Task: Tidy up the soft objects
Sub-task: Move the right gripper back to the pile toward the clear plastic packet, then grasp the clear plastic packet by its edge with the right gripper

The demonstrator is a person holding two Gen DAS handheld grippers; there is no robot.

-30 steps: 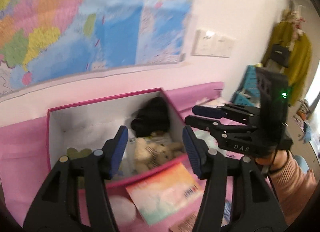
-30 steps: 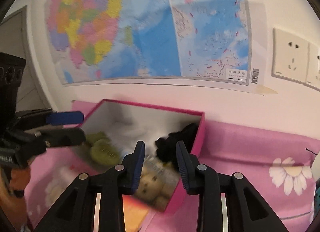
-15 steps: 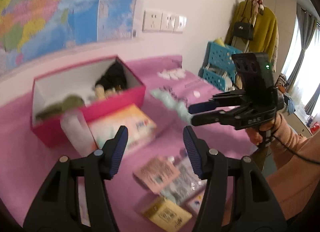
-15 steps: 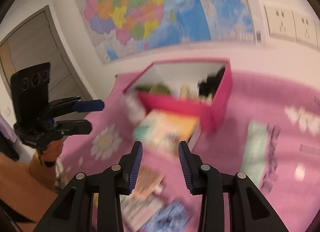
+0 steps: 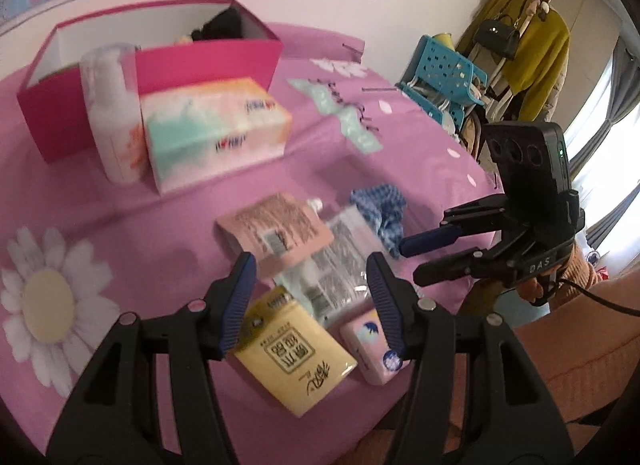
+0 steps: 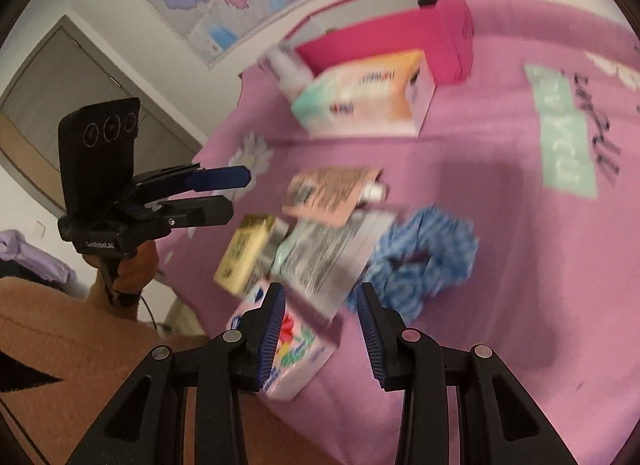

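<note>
Above pink bedspread (image 5: pixel 152 233), both tools empty, left tool (image 5: pixel 308 297) half-open, right tool (image 6: pixel 320 321) just widening.

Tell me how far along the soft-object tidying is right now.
Partly done: the pink box already holds a dark soft item. Nothing is in hand; the left claw and right claw are both open and empty above the pile. Left on the bedspread: the blue scrunchie, the yellow tissue pack, the pink tissue pack and flat sachets.
</note>
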